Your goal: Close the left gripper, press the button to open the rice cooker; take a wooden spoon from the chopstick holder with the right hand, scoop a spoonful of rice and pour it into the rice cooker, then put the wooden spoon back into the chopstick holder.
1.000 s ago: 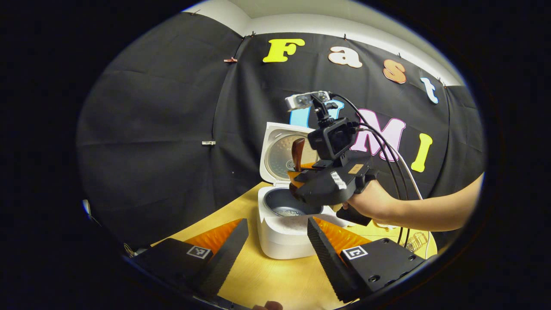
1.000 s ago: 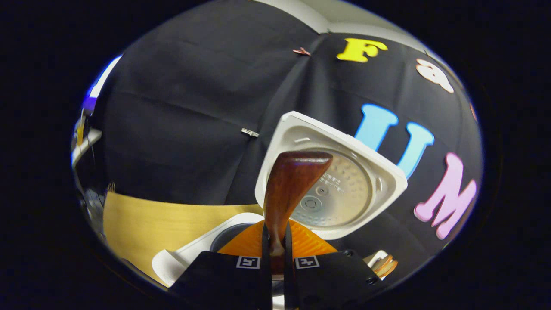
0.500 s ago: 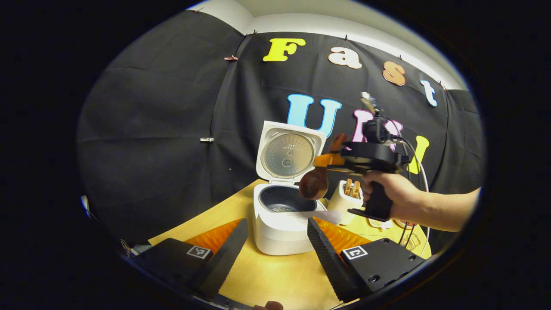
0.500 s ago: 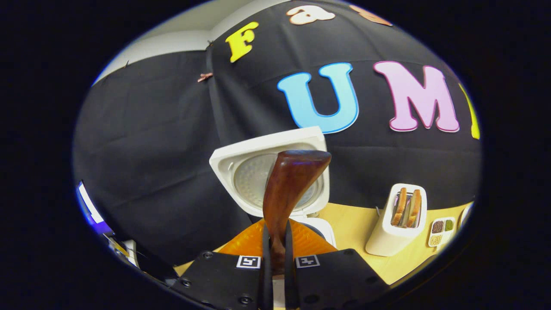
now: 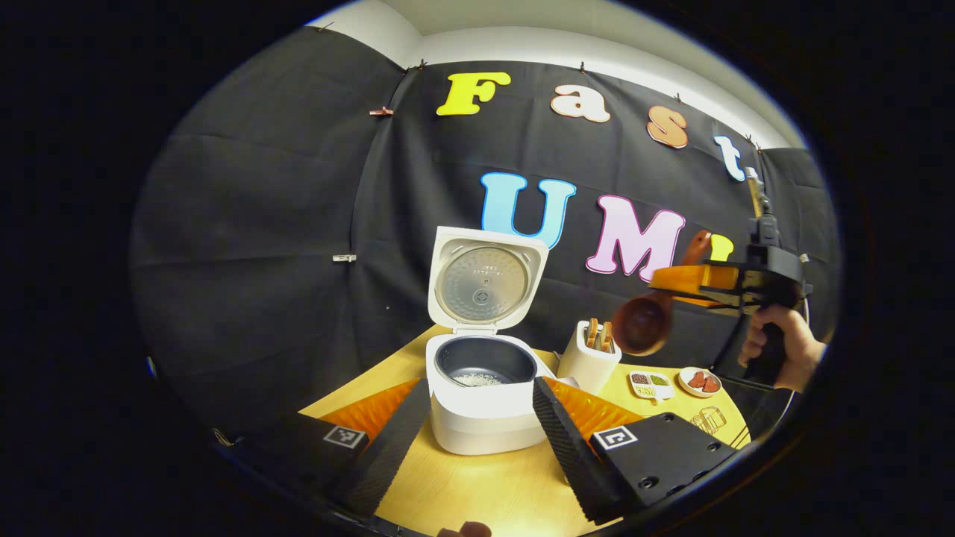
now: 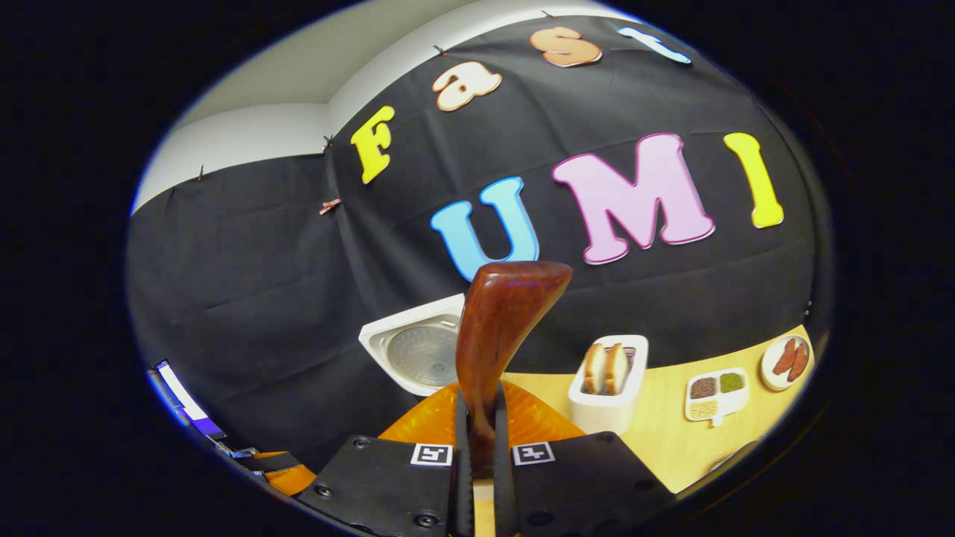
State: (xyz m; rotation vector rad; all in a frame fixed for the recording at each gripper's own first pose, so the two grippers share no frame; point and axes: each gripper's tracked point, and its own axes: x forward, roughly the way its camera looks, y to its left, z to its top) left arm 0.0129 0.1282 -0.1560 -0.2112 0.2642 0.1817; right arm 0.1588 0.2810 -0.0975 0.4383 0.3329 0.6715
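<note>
Hidden: in the right gripper view the wooden spoon (image 6: 498, 328) blocks part of the rice cooker (image 6: 415, 353) lid, and the pot below is out of sight.
Cut off: in the left gripper view the hand (image 5: 780, 344) on the right gripper (image 5: 675, 280) runs off at the edge, arm unseen.
Hard to make out: contents of the small divided dish (image 5: 649, 380) and round plate (image 5: 700, 381).
Right gripper: clamped on the spoon handle, both fingers pressing, bowl hanging in the air above and right of the chopstick holder (image 5: 589, 359).
Left gripper (image 5: 477, 425): fingers spread wide, nothing between them, low over the table.
Rice cooker: lid up, white grains at the bottom of the dark pot.
Surface: pale wooden table (image 5: 485, 485), cooker and holder side by side.
Room: black cloth wall, white wall above.
</note>
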